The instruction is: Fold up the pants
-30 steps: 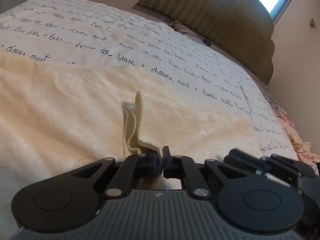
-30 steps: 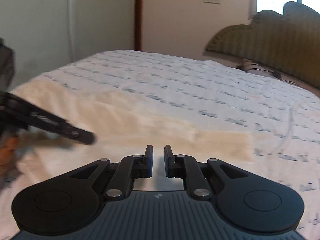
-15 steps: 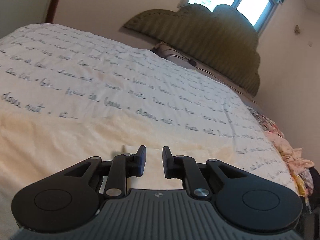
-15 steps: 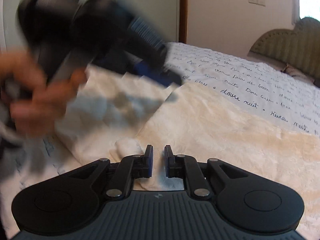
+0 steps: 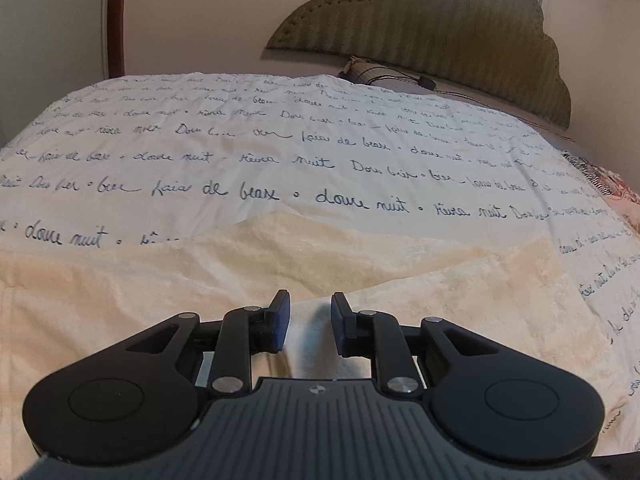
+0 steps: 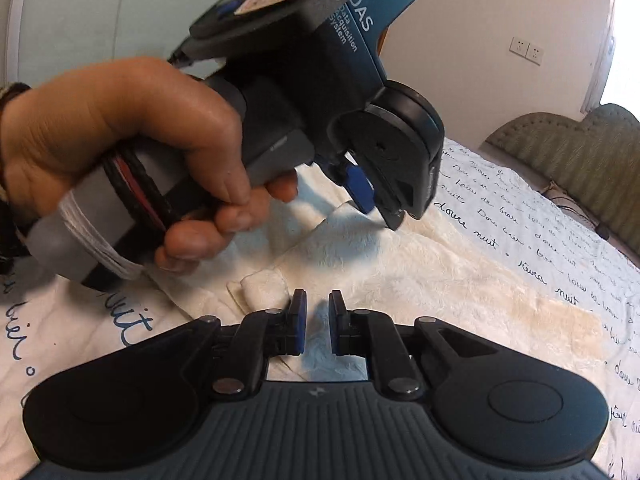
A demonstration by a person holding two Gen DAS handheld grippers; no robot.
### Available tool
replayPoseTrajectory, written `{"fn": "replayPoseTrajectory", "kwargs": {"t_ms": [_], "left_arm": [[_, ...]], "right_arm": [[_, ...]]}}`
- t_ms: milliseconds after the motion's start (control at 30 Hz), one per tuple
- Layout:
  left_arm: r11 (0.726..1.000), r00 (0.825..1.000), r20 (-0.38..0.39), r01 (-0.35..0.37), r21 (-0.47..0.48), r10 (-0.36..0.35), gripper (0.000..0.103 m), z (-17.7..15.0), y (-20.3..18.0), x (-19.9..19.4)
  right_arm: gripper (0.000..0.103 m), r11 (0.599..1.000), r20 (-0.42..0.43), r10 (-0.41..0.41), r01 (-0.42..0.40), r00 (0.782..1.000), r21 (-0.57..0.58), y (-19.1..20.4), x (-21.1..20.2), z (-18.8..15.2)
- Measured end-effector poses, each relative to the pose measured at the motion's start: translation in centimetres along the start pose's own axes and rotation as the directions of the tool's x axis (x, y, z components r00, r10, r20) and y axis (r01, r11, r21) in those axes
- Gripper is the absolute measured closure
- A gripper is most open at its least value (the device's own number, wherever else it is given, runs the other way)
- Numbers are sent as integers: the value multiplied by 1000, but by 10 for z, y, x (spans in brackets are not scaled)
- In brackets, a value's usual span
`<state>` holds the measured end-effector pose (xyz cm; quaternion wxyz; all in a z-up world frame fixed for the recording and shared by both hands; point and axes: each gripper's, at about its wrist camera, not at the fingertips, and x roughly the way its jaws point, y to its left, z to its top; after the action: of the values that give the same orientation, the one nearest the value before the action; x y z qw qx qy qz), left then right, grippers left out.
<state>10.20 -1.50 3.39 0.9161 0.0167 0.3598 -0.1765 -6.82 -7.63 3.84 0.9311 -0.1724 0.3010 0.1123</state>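
Observation:
The cream fleece pants [image 5: 280, 264] lie flat across the bed and also show in the right wrist view [image 6: 460, 280]. My left gripper [image 5: 306, 322] is open and empty, low over the pants' near edge. In the right wrist view the left gripper [image 6: 376, 208] hangs over the pants near a folded corner, held in a hand [image 6: 120, 152]. My right gripper [image 6: 317, 326] is slightly open and empty, just above the pants. A small rolled bit of fabric [image 6: 264, 286] lies just in front of its left finger.
The bed has a white cover with blue handwriting [image 5: 320, 152]. A green padded headboard [image 5: 440, 28] stands at the far end with a cable [image 5: 424, 80] below it. Patterned cloth [image 5: 616, 192] lies at the bed's right edge.
My left gripper let go of the pants fold it was pinching and opened. The fabric now lies flat. My right gripper swung left and lower toward the left gripper.

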Motion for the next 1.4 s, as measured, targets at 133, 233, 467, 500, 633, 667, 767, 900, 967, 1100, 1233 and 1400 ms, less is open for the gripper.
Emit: {"fn": "replayPoseTrajectory", "kwargs": {"t_ms": [133, 233, 467, 500, 633, 667, 767, 900, 967, 1100, 1233, 1400], "left_arm": [[997, 997, 26, -75, 22, 74, 55, -5, 4, -11], [995, 995, 35, -99, 23, 98, 50, -10, 10, -21], [986, 984, 63, -167, 25, 165, 42, -19, 27, -44], [985, 984, 62, -169, 19, 168, 42, -21, 30, -48], [981, 979, 61, -194, 7, 193, 41, -26, 40, -55], [979, 978, 61, -202, 6, 201, 41, -28, 42, -57], [976, 974, 62, -218, -2, 218, 40, -32, 51, -63], [971, 969, 63, -237, -26, 238, 38, -35, 63, -70], [969, 967, 63, -247, -29, 249, 38, -37, 66, -73], [964, 962, 67, -265, -33, 266, 37, -39, 71, -79], [962, 959, 71, -271, -30, 273, 35, -40, 72, -83], [958, 954, 84, -285, -26, 286, 29, -47, 73, -91]], "right_arm": [[92, 1000, 7, -6, 6, 1000, 13, 0, -2, -3], [91, 999, 10, -2, 1, 1000, 46, -4, -1, -2], [91, 964, 70, 22, -40, 997, 265, -35, -11, 1], [91, 967, 59, 23, -37, 998, 252, -33, -10, 0], [91, 987, 18, 7, -9, 1000, 161, -17, -4, -8], [91, 985, 20, 0, -3, 1000, 171, -16, -5, -7], [91, 963, 49, -6, -7, 999, 270, -25, -9, -5], [85, 909, 43, -33, 12, 999, 418, -45, -5, -5], [73, 877, 36, -36, 14, 999, 481, -53, -4, -6], [49, 840, 31, -41, 18, 999, 542, -63, -6, -8], [35, 837, 14, -70, 51, 997, 544, -68, -4, -5], [21, 825, -53, -107, 118, 993, 553, -77, 10, -2]]}}
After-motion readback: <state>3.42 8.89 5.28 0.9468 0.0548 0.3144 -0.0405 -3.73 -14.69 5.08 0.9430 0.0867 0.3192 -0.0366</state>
